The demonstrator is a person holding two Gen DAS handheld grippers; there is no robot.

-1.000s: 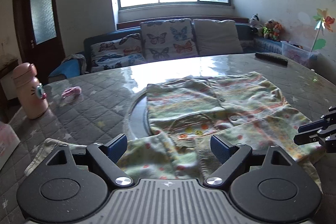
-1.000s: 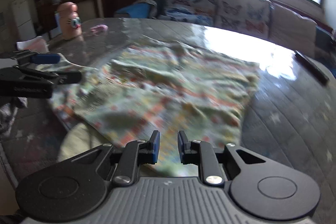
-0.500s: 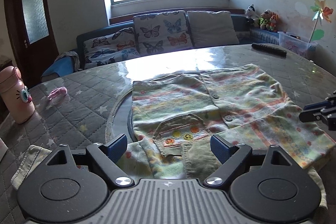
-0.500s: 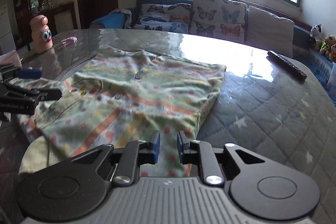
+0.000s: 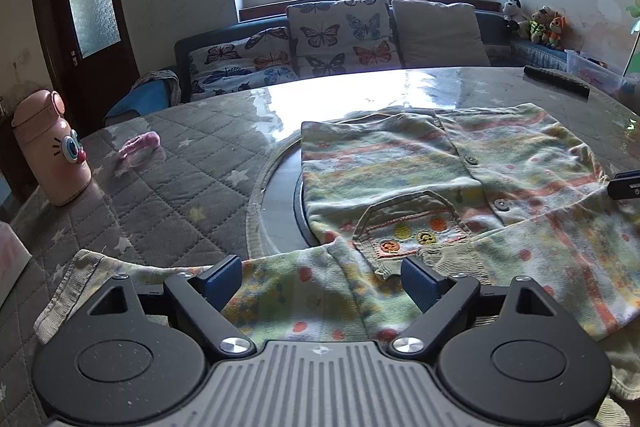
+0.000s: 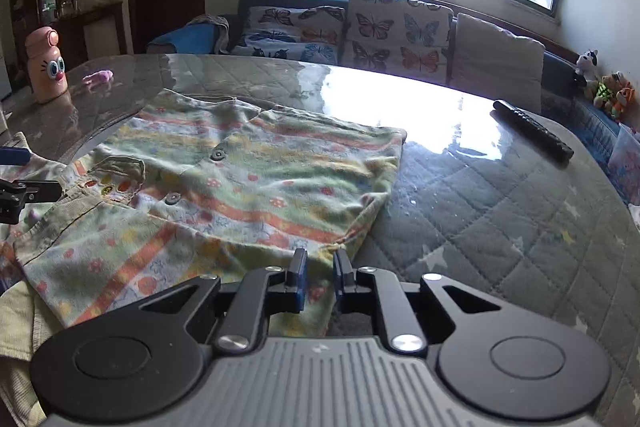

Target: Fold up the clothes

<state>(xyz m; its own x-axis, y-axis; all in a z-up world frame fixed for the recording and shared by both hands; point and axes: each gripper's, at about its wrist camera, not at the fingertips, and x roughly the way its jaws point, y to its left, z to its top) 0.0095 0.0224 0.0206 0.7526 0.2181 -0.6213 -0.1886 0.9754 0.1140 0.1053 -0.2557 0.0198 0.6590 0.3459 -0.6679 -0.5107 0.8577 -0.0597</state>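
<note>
**Pinching the shirt's near hem for the fold**

Left wrist view: left gripper [image 5: 322, 281] with fingers spread wide, holding nothing, hanging low over the shirt [image 5: 452, 187] where a sleeve [image 5: 168, 279] trails toward the near left edge of the tabletop [image 5: 180, 163]. Shirt spread face up across the middle of the tabletop, buttons and embroidered pocket [image 5: 412, 231] showing, far hem toward the window side. Best to set both wide fingers astride the sleeve's root, not its loose cuff, so the whole sleeve travels together when lifted. Pink bottle [image 5: 52, 151] and small pink item [image 5: 140, 147] well apart at the far left; no risk from those. Tip of the other gripper just visible at the right edge of the shirt.

Right wrist view: right gripper [image 6: 320, 277] with fingers nearly together and closing, near right corner of the shirt [image 6: 248, 183] lying between the fingers; cannot tell whether the pads already bite the cloth. Worth finishing the pinch fully before any lift, catching every layer at that corner. Then, by judgement, raise only enough to clear the tabletop and carry the hem straight toward the collar, keeping both sides level to avoid a skewed crease. Remote control [image 6: 532, 135] far off near the right edge, clear of the path.
</note>
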